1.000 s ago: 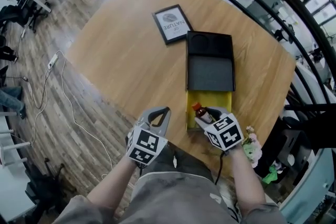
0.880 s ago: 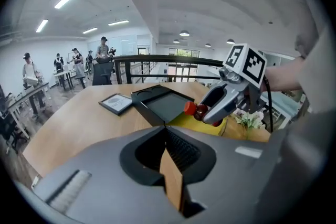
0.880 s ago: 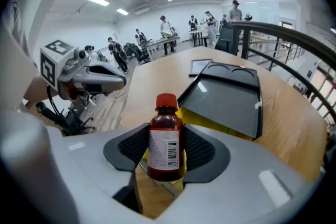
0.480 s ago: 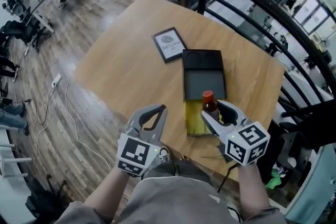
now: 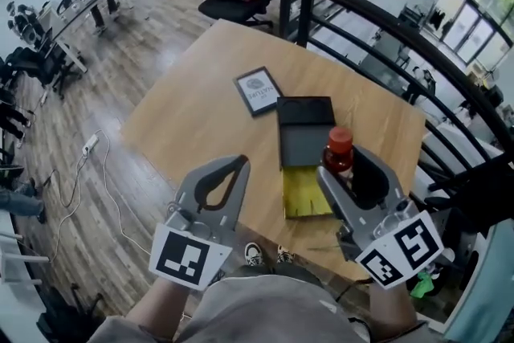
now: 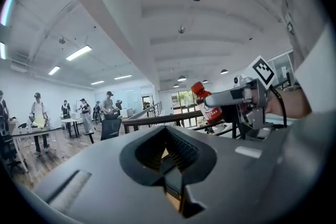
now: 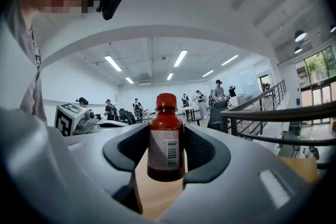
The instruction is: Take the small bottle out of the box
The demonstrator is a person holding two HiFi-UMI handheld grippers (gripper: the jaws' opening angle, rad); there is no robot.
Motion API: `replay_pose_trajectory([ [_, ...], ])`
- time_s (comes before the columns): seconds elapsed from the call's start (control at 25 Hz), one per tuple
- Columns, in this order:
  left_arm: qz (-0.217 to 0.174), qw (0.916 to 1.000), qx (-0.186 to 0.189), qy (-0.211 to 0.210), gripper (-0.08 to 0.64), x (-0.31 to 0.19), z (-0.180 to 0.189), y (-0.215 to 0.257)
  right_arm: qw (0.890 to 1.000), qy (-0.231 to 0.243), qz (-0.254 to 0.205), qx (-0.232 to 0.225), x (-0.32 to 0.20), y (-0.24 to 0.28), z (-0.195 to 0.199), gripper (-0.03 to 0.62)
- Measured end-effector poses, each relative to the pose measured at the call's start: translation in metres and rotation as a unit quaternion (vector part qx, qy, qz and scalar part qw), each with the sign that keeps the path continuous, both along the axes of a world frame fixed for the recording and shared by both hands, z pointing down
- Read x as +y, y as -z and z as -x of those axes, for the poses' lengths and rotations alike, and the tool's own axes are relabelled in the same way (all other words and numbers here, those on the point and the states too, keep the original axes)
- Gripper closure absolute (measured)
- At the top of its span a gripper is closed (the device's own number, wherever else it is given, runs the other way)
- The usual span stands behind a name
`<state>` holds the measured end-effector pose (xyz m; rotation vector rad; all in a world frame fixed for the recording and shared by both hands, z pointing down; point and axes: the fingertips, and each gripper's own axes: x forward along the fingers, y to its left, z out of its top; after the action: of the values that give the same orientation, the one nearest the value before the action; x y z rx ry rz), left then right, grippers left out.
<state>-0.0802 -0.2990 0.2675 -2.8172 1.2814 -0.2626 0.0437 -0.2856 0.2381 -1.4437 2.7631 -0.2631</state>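
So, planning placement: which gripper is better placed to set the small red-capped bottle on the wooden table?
Right: the right gripper is shut on the small red-capped bottle, out of the yellow box; the left gripper is shut, empty.

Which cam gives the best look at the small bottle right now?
Right gripper view: the small bottle stands centred and upright, clamped in the right gripper, with cap, label and barcode clear. Head view shows only its red cap and shoulder from above. Left gripper view shows it small and tilted.
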Motion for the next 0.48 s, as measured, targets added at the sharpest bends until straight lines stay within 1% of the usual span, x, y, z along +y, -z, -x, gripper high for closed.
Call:
replay_pose_trajectory([
  [0.16, -0.020, 0.9997, 0.007, 0.012, 0.558, 0.010, 0.008, 0.020, 0.999, -0.016, -0.041, -0.014, 0.018, 0.032, -0.008, 0.379],
  [0.24, -0.025, 0.9995, 0.009, 0.016, 0.558, 0.015, 0.013, 0.027, 0.998, -0.025, -0.056, -0.010, 0.027, 0.038, -0.010, 0.379],
  [0.36, -0.030, 0.9993, 0.011, 0.018, 0.558, 0.024, 0.017, 0.032, 0.997, -0.035, -0.063, -0.002, 0.039, 0.036, -0.013, 0.377],
  [0.48, -0.031, 0.9993, 0.002, 0.019, 0.558, 0.031, 0.019, 0.028, 0.997, -0.041, -0.060, 0.008, 0.047, 0.027, -0.014, 0.377],
])
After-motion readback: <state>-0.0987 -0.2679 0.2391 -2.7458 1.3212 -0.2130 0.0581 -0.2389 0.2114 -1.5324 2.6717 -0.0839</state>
